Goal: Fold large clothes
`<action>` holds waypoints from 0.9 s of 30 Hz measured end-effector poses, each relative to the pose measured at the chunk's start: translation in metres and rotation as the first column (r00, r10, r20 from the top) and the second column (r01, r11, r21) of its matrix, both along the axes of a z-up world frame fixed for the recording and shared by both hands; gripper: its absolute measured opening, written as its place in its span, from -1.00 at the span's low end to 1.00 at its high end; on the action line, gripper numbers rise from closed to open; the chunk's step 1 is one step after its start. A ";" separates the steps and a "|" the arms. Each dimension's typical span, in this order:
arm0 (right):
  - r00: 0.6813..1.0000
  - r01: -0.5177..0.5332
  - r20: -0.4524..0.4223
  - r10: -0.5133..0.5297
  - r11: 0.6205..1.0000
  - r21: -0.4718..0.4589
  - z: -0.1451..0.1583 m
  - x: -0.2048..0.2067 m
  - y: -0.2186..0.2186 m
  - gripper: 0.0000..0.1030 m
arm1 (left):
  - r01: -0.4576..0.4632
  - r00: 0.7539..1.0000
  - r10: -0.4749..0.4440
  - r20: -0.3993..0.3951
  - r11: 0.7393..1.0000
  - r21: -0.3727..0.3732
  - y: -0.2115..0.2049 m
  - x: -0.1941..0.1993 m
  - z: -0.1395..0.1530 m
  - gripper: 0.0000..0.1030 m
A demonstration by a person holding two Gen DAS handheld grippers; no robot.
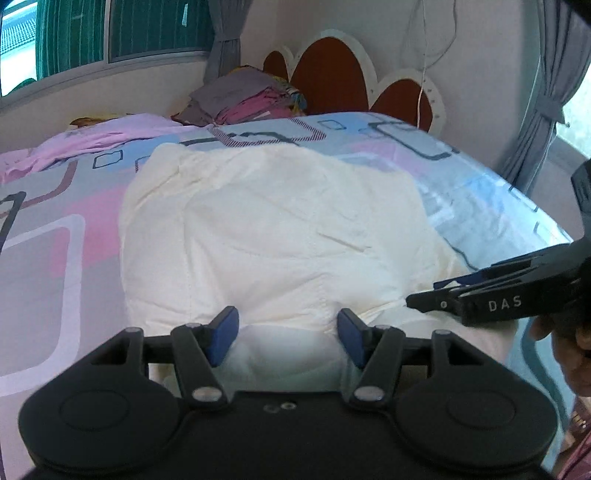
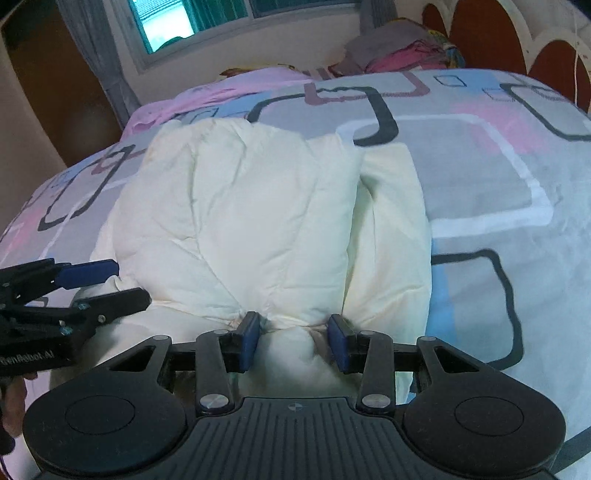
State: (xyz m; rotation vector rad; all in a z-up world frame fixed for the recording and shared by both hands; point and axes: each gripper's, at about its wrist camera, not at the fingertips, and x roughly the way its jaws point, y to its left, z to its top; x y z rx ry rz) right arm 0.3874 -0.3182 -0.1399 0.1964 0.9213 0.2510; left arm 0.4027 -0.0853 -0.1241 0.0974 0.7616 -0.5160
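A puffy cream jacket (image 1: 266, 229) lies on a bed with a patterned sheet (image 1: 55, 240). Its near edge is gathered up toward both grippers. In the left wrist view, my left gripper (image 1: 287, 334) has its blue pads on either side of a thick wad of the jacket's near hem. My right gripper (image 1: 424, 293) comes in from the right at the same edge. In the right wrist view, the right gripper (image 2: 293, 338) is shut on a pinched, wrinkled bunch of the jacket (image 2: 240, 206). The left gripper (image 2: 131, 280) holds cream fabric at the left.
A pile of folded clothes (image 1: 251, 99) sits by the brown-and-white headboard (image 1: 332, 74). A pink garment (image 1: 92, 140) lies at the far left of the bed. A window (image 1: 110, 33) and grey curtains (image 1: 546, 110) line the walls. The mattress edge (image 1: 535, 206) runs along the right.
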 end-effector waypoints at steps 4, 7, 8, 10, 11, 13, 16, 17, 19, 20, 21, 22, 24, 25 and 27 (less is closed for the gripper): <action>1.000 -0.006 -0.009 0.006 1.000 0.003 0.012 -0.002 -0.007 -0.22 | 0.001 1.000 -0.001 -0.007 1.000 0.004 0.005 -0.004 0.010 0.15; 0.997 0.017 0.075 -0.018 1.000 0.019 0.035 -0.017 -0.027 -0.06 | -0.062 0.996 0.062 0.067 0.998 -0.010 0.027 -0.017 0.028 0.96; 0.995 0.042 0.090 -0.045 0.998 0.042 0.039 -0.021 -0.038 0.19 | -0.086 0.992 0.088 0.091 0.996 -0.026 0.038 -0.021 0.031 0.98; 0.987 0.091 0.120 -0.107 0.987 0.134 0.040 -0.025 -0.065 0.72 | -0.121 0.990 0.126 0.061 0.990 -0.069 0.060 -0.018 0.031 0.99; 0.986 0.123 0.085 -0.142 0.973 0.196 0.034 -0.021 -0.081 0.72 | -0.137 0.990 0.140 0.026 0.986 -0.093 0.071 -0.014 0.027 0.97; 0.981 0.177 0.020 -0.192 0.938 0.296 0.022 -0.012 -0.105 0.72 | -0.174 0.984 0.167 -0.057 0.973 -0.154 0.089 -0.004 0.019 0.92; 0.979 0.204 -0.066 -0.195 0.871 0.448 0.001 0.002 -0.129 0.72 | -0.227 0.963 0.169 -0.208 0.926 -0.302 0.108 0.010 0.001 0.82; 0.979 0.203 -0.090 -0.183 0.851 0.484 -0.006 0.006 -0.132 0.72 | -0.251 0.953 0.174 -0.247 0.912 -0.323 0.111 0.014 -0.007 0.80; 0.983 0.182 -0.133 -0.130 0.824 0.537 -0.018 0.015 -0.133 0.87 | -0.280 0.938 0.178 -0.298 0.895 -0.346 0.113 0.021 -0.020 0.80; 0.983 0.181 -0.134 -0.128 0.824 0.537 -0.022 0.017 -0.135 0.97 | -0.291 0.931 0.178 -0.317 0.889 -0.354 0.113 0.023 -0.025 0.80; 0.984 0.174 -0.128 -0.124 0.829 0.532 -0.024 0.018 -0.135 0.99 | -0.299 0.926 0.175 -0.335 0.881 -0.366 0.113 0.026 -0.029 0.79; 0.986 0.163 -0.128 -0.111 0.830 0.534 -0.027 0.021 -0.137 0.99 | -0.304 0.923 0.171 -0.346 0.874 -0.378 0.113 0.028 -0.031 0.78; 0.986 0.155 -0.138 -0.093 0.817 0.556 -0.035 0.027 -0.139 0.99 | -0.311 0.918 0.169 -0.358 0.867 -0.389 0.110 0.030 -0.034 0.78; 0.985 0.156 -0.144 -0.090 0.813 0.561 -0.039 0.029 -0.141 0.99 | -0.312 0.918 0.168 -0.361 0.866 -0.390 0.109 0.031 -0.035 0.78; 0.985 0.146 -0.157 -0.065 0.796 0.587 -0.049 0.033 -0.142 0.99 | -0.311 0.916 0.165 -0.365 0.867 -0.390 0.105 0.032 -0.037 0.79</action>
